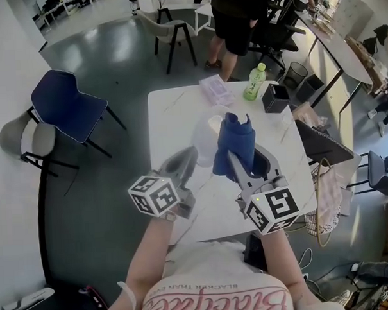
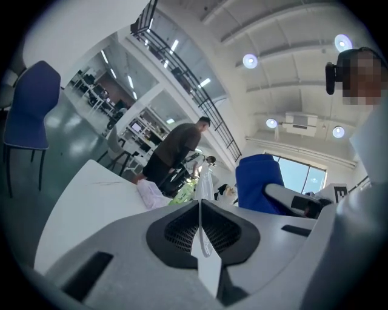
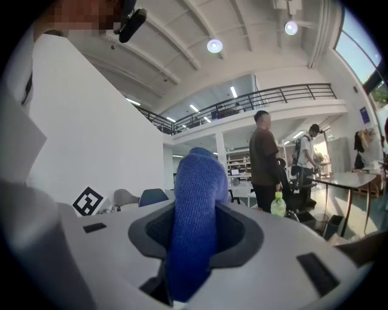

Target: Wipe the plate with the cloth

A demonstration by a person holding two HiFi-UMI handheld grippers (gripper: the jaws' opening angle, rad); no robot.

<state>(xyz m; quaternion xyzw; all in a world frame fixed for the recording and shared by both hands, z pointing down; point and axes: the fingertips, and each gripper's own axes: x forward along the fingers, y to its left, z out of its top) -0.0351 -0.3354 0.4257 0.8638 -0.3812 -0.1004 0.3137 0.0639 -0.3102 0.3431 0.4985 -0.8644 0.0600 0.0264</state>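
In the head view both grippers are held up above the white table (image 1: 173, 110). My left gripper (image 1: 191, 159) is shut on the rim of a pale translucent plate (image 1: 205, 138), which stands on edge. The left gripper view shows the plate (image 2: 205, 181) edge-on as a thin sheet pinched between the jaws of the left gripper (image 2: 202, 229). My right gripper (image 1: 247, 160) is shut on a blue cloth (image 1: 237, 141), whose bunched top sits right beside the plate. In the right gripper view the cloth (image 3: 197, 187) rises from between the jaws of the right gripper (image 3: 195, 245).
On the table's far side stand a green bottle (image 1: 255, 81), a black box (image 1: 275, 97) and a clear pouch (image 1: 217, 90). A blue chair (image 1: 66, 105) is at the left. A person (image 1: 234, 21) stands beyond the table. A dark bag (image 1: 322, 147) lies at the right.
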